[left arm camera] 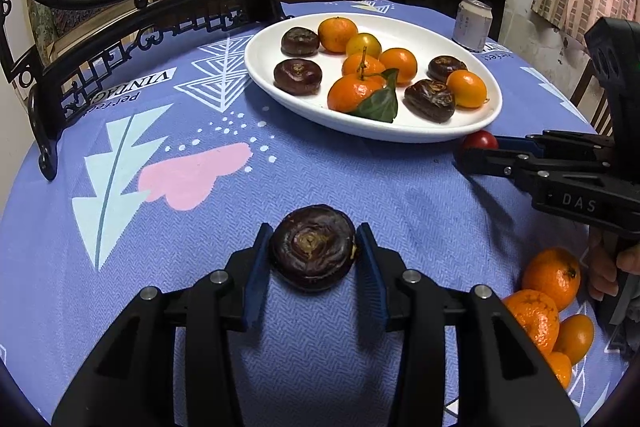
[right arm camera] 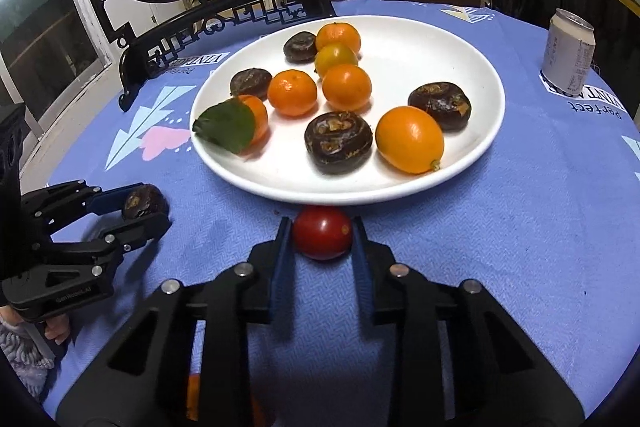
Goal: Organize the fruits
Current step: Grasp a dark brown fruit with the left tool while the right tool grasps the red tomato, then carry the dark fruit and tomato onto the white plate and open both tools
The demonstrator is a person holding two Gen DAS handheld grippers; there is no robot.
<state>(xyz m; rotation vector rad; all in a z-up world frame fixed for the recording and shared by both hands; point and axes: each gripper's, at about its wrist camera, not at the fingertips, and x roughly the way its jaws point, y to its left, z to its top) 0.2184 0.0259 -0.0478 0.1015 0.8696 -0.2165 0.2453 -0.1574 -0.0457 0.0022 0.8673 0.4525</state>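
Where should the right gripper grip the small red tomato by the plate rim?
Grip the small red round tomato across its widest middle, coming in level from the near side. It is smooth and round, and the white oval plate rim blocks its far side. The right gripper already has a finger on each side of it.

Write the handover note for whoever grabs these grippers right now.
Left gripper: closed on a dark water chestnut near the table's front.
Right gripper: fingers around a red tomato at the white plate's near rim.
Done: several oranges and four chestnuts on the plate.
Left: plate both held fruits, then the loose oranges near the right hand.
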